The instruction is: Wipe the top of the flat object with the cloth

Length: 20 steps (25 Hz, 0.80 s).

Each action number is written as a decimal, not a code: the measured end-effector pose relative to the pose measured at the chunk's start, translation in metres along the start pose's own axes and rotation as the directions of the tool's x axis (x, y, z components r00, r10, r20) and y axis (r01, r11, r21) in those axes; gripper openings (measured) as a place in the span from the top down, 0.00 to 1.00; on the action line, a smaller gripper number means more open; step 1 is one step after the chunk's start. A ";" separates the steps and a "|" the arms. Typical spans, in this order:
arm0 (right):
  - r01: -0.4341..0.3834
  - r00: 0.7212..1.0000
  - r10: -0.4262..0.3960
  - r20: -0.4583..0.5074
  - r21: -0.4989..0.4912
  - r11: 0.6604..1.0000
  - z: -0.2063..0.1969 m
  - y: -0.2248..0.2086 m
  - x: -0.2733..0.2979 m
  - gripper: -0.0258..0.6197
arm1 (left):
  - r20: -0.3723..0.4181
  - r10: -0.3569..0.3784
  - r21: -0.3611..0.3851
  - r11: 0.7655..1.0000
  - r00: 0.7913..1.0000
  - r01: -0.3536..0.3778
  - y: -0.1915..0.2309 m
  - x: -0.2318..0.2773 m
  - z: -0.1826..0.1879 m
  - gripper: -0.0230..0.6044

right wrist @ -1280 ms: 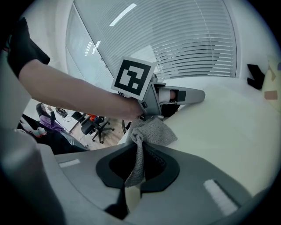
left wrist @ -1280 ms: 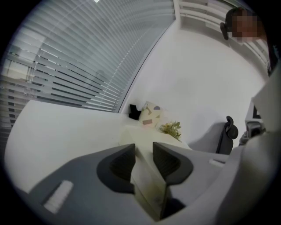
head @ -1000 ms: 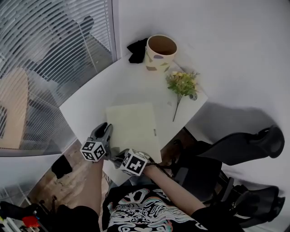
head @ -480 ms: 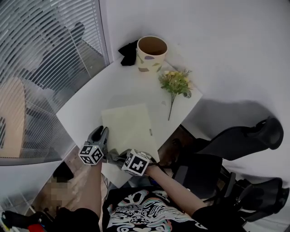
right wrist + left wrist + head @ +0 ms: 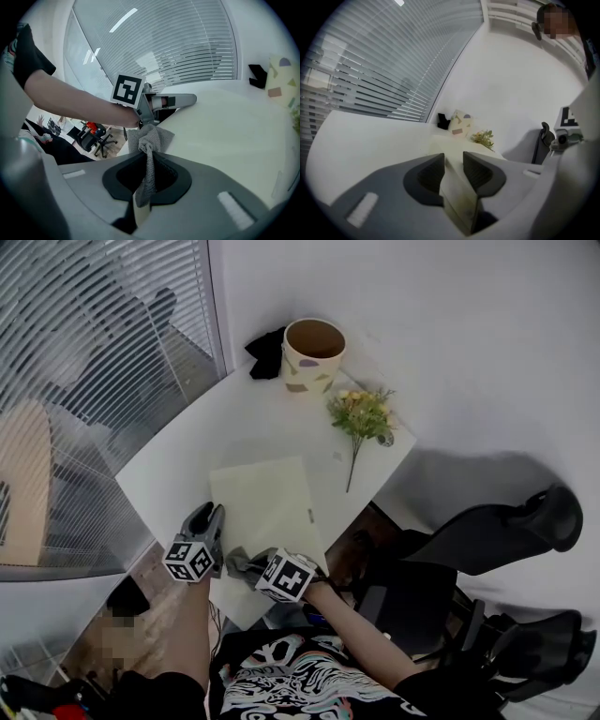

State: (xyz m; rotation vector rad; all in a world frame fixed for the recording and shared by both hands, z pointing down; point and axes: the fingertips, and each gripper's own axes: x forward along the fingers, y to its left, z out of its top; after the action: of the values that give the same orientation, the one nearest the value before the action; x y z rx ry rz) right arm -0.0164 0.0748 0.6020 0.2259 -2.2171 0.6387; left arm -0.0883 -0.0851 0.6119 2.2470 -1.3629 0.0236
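Note:
The flat object [image 5: 262, 501] is a pale yellowish board lying on the white table [image 5: 187, 451]. My left gripper [image 5: 210, 517] is at the board's near left edge. In the left gripper view the board's edge [image 5: 461, 197] stands between the jaws, and the left gripper [image 5: 453, 161] is shut on it. My right gripper [image 5: 248, 565] hovers by the board's near corner, shut on a grey cloth [image 5: 242, 562]. The cloth [image 5: 150, 138] bunches out ahead of the right gripper [image 5: 149, 151], just short of the board [image 5: 220, 126].
A patterned pot [image 5: 314, 352] and a black object [image 5: 265, 350] stand at the table's far end. A sprig of flowers [image 5: 361, 413] lies at the right edge. Window blinds [image 5: 84, 352] run along the left. Black office chairs [image 5: 487, 540] sit right of the table.
The head view has shifted a little, so the table sits slightly further left in the picture. Both grippers stay at the board's near edge with the same hold.

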 end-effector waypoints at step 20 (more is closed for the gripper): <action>0.053 0.998 -0.054 0.032 0.051 0.997 -0.012 -0.024 -0.023 0.93 | 0.012 0.007 0.016 1.000 1.000 -0.007 0.000 -0.001 0.002 0.67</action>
State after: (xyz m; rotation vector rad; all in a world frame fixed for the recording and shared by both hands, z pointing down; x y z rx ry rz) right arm 0.0157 0.0593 0.6006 0.3228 -2.2210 0.6662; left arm -0.0891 -0.0854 0.6102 2.2589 -1.3810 0.0238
